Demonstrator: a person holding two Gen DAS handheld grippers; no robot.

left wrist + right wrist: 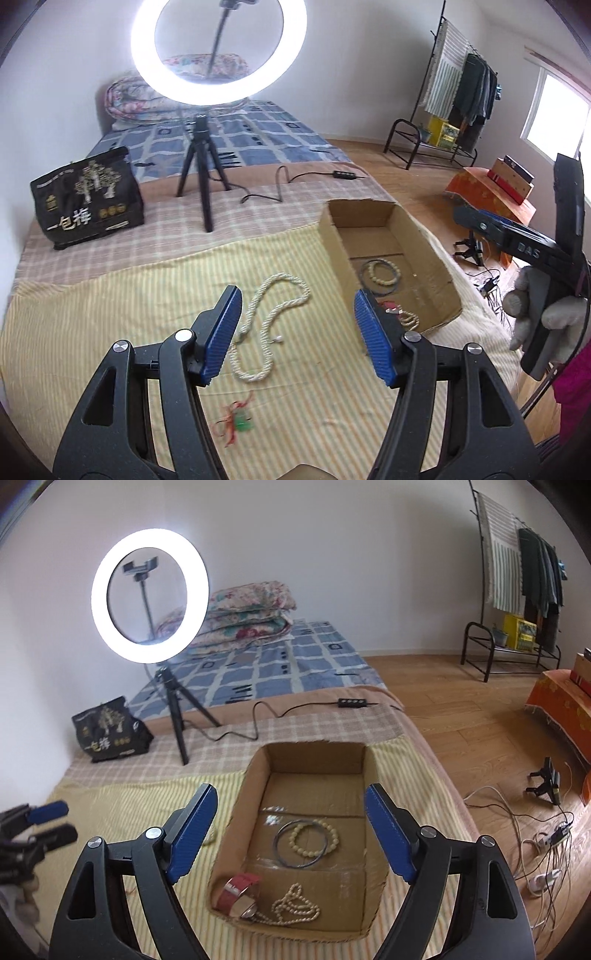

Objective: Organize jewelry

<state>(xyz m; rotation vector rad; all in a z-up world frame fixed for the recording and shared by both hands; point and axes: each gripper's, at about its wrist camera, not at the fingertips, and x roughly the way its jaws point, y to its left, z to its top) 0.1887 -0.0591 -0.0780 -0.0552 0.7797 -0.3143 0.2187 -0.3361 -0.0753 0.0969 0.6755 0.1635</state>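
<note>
Glaring ring light (218,51), fisheye-warped edges.

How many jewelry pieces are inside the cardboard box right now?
4 in the cardboard box: dark bangle encircling a bead bracelet mid-floor; red watch and bead necklace at the near end. Near wall may hide more.

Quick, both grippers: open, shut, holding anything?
Left gripper: open, holding nothing, above the rope necklace.
Right gripper: open, holding nothing, over the cardboard box.

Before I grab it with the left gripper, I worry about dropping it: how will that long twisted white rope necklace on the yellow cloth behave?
The rope necklace lies in loose curves, so it is probably floppy and will dangle. Its thick twisted strands should give the left gripper decent grip.
</note>
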